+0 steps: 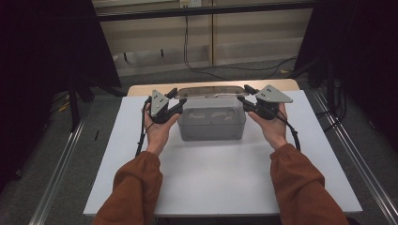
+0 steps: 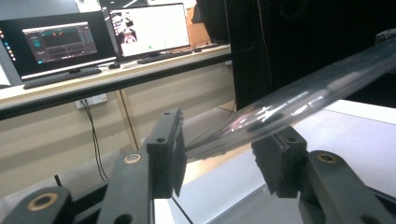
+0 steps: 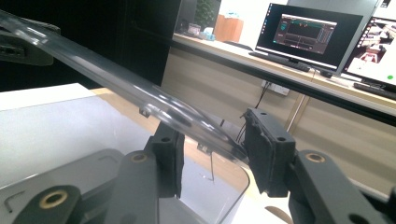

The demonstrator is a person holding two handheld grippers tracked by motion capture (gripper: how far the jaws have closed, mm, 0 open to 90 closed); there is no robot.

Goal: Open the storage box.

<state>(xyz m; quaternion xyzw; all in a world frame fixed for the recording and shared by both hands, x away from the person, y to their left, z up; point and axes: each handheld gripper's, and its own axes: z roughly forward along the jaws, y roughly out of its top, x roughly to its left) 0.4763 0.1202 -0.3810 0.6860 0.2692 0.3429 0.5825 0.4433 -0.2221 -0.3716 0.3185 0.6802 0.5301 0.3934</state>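
clear lid [image 1: 211,91] held just above the clear box [image 1: 212,123] on the white table [image 1: 220,173], its ends between the parted jaws of the left gripper [image 1: 177,96] and right gripper [image 1: 244,93].

We are looking at what seems to be a lab or research workspace. A white table [image 1: 225,173] is standing inside a dark-curtained frame on grey carpet, with metal rails [image 1: 56,173] running along the floor. Behind it, monitors [image 2: 60,42] are glowing on a long desk [image 2: 116,79], showing software we are struggling to read, and cables [image 1: 187,51] are hanging down the wall.
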